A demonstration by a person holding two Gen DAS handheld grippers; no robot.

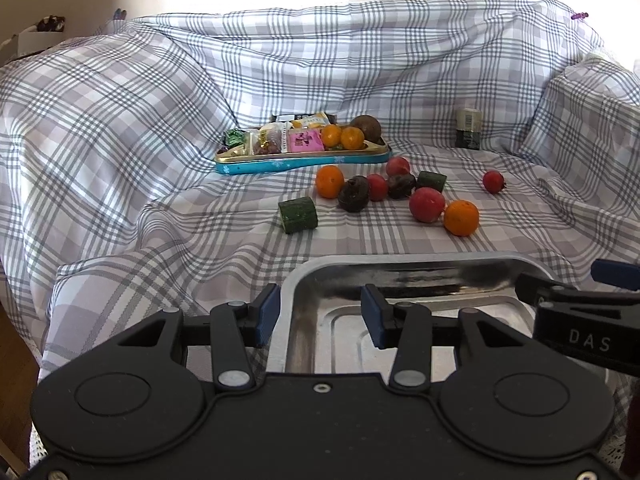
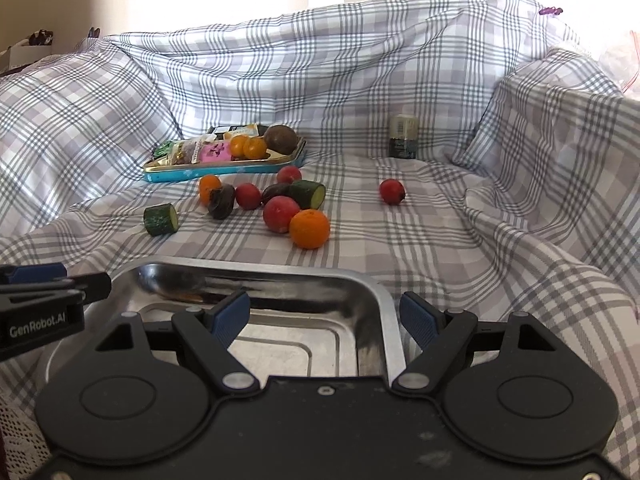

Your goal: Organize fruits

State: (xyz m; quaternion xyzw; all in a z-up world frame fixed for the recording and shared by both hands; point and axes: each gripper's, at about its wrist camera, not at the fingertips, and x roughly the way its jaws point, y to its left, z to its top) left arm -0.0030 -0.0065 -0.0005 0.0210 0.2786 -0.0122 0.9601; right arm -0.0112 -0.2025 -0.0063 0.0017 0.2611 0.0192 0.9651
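1. Left claw [image 1: 320, 314]: standing wide open, gripping nothing, its blue fingers straddling the left rim of the steel tray [image 1: 400, 268].
2. Right claw [image 2: 325, 316]: likewise spread wide and holding nothing, straddling the tray's right rim.
3. Steel tray: lying nearest on the plaid-covered sofa [image 1: 120, 120], carrying no fruit.
4. Nearest orange [image 2: 309, 228]: sitting beyond the tray, touching a red fruit [image 2: 280, 213].
5. Cucumber piece [image 2: 161, 219]: lying apart to the left; a second cucumber piece [image 2: 308, 193] lying in the cluster.
6. Cluster: a dark fruit [image 2: 221, 200], another dark one [image 1: 401, 185], two more red fruits, and a far orange [image 2: 209, 187] lying close together.
7. Lone red fruit [image 2: 392, 191]: resting well apart to the right.
8. Blue tin tray [image 2: 224, 171]: sitting behind the cluster, holding wrapped sweets, two oranges and a brown round fruit.
9. Small jar [image 2: 403, 137]: standing upright against the backrest.
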